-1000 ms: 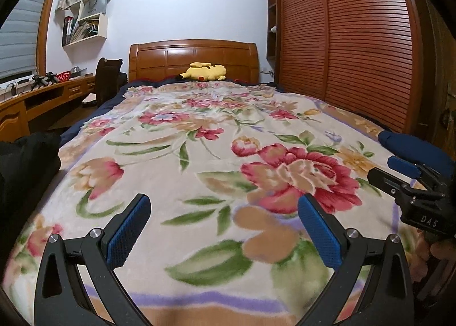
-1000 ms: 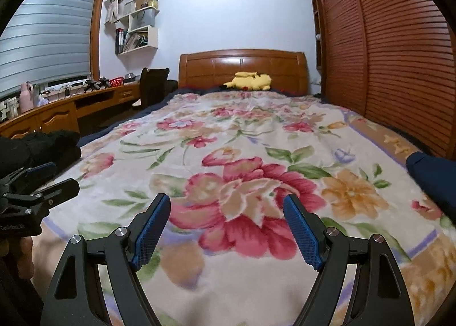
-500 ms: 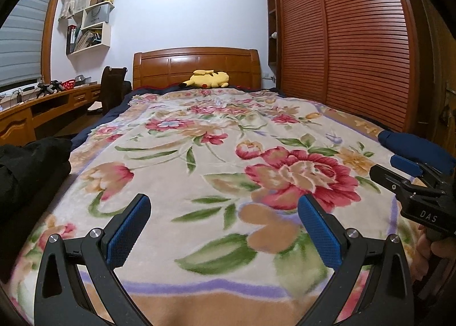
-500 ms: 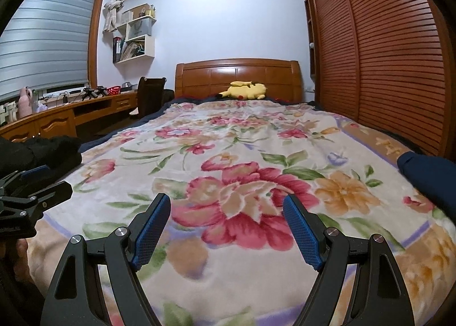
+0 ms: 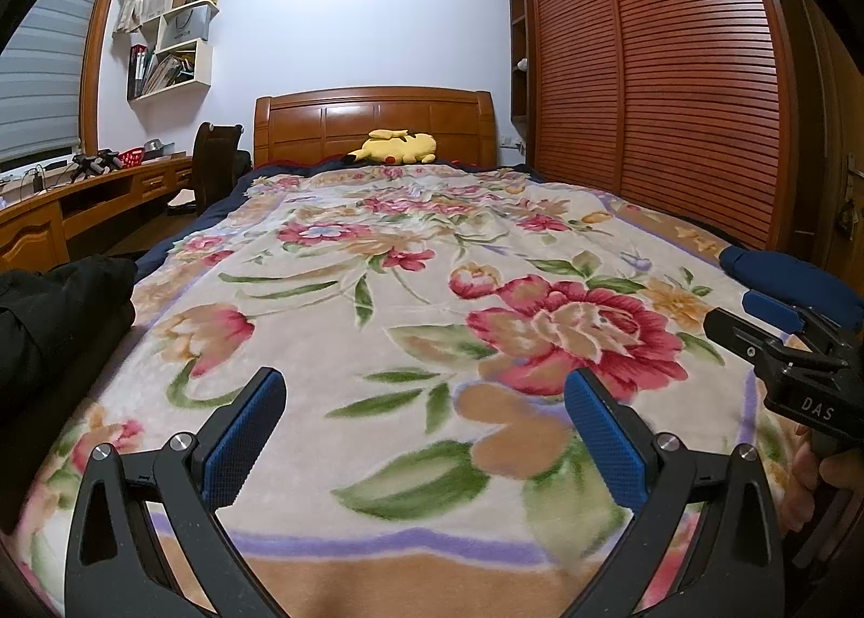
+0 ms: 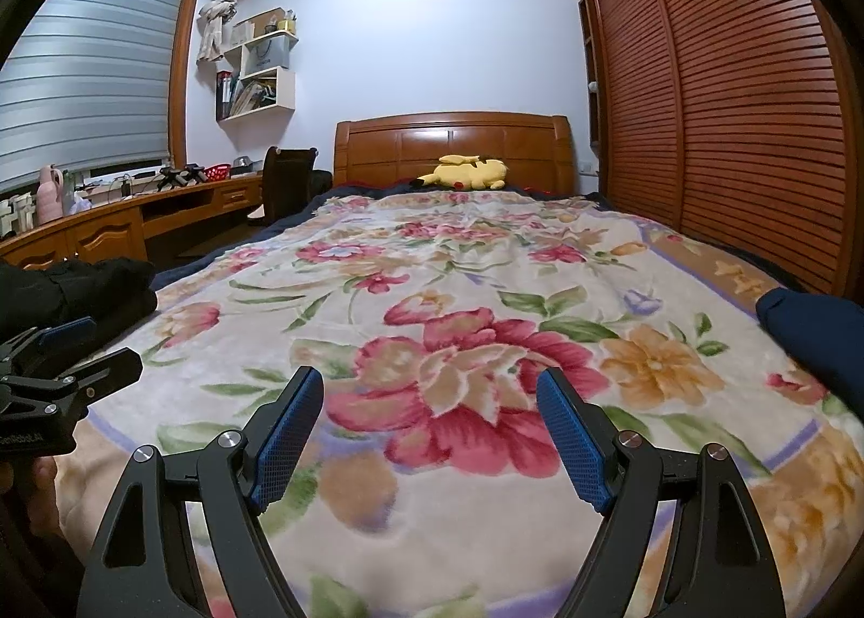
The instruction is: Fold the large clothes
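both grippers, left [image 5: 424, 423] and right [image 6: 429, 421], hover with jaws apart and empty over the blanket [image 5: 378, 304], likely poised between the black clothes [image 5: 48, 310] and navy garment [image 6: 810, 331] for a first pick.

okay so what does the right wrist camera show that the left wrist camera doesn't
Only the right wrist view shows the pink bottle on the desk, the whole window blind, and the left claw seen from the side.

Only the left wrist view shows the door handle at the far right edge and the right claw from the side, with fingers of the hand under it.

Both show the floral blanket, the yellow plush toy by the headboard, the black garment, the dark blue garment, the wall shelves, and open, empty claws.
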A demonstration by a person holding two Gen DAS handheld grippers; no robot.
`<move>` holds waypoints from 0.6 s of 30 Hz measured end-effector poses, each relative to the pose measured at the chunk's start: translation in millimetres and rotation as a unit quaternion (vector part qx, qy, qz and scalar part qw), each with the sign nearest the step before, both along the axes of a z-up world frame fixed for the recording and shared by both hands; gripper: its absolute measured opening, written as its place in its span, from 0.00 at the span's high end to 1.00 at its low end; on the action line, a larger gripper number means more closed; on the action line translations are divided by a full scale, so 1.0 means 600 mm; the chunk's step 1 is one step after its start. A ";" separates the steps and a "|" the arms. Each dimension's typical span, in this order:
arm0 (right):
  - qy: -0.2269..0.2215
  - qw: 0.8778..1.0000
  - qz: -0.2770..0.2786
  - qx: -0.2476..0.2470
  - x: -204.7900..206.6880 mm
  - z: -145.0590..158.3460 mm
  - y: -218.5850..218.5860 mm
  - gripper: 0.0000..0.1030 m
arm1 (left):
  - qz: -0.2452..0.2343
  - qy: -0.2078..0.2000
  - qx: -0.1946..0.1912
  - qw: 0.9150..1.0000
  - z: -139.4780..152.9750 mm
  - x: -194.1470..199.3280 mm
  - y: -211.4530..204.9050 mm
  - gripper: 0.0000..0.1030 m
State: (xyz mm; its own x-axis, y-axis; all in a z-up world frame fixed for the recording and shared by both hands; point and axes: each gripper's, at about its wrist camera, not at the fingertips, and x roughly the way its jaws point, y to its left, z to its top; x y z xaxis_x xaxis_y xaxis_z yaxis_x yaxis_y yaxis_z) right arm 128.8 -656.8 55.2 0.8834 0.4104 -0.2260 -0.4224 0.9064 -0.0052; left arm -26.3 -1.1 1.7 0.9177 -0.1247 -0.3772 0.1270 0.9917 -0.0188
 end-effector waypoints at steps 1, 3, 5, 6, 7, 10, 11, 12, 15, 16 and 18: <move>-0.001 1.000 0.000 -0.001 0.000 0.000 0.000 0.20 | 0.000 0.000 0.000 1.000 0.000 0.000 0.000 0.00; -0.002 1.000 0.001 -0.001 0.001 -0.001 -0.001 0.20 | 0.000 0.000 0.000 1.000 0.000 0.000 0.000 0.00; -0.002 1.000 0.002 -0.001 0.002 -0.001 -0.001 0.20 | 0.000 0.000 0.000 1.000 0.000 0.000 0.000 0.00; -0.002 1.000 0.002 -0.001 0.003 -0.001 -0.002 0.20 | 0.000 0.000 0.000 1.000 0.000 0.000 0.000 0.00; -0.002 1.000 0.002 -0.001 0.003 -0.001 -0.001 0.20 | 0.000 0.000 0.000 1.000 0.000 0.000 0.000 0.00; -0.002 1.000 0.001 -0.002 0.003 -0.001 -0.001 0.20 | 0.000 0.000 0.000 1.000 0.000 0.000 0.001 0.00; -0.002 1.000 0.002 -0.001 0.002 -0.002 -0.001 0.20 | 0.000 0.000 0.000 1.000 0.000 0.000 0.001 0.00; -0.002 1.000 0.002 -0.001 0.002 -0.002 0.000 0.20 | 0.000 0.000 0.000 1.000 0.000 0.000 0.001 0.00; -0.002 1.000 0.002 -0.001 0.003 -0.001 -0.001 0.20 | 0.001 0.001 -0.001 1.000 -0.001 0.000 0.001 0.00; -0.002 1.000 0.002 -0.002 0.002 -0.001 0.000 0.20 | 0.002 0.002 -0.002 1.000 -0.003 0.001 0.002 0.00; -0.003 1.000 0.003 -0.002 0.004 -0.002 -0.001 0.20 | 0.003 0.001 -0.002 1.000 -0.004 0.000 0.003 0.00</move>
State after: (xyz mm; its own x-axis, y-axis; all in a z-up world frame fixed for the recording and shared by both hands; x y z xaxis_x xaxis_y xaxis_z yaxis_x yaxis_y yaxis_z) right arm 131.0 -657.2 54.0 0.8822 0.4145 -0.2234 -0.4276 0.9039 -0.0115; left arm -26.2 0.4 -0.4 0.9175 -0.1209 -0.3790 0.1215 0.9923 -0.0225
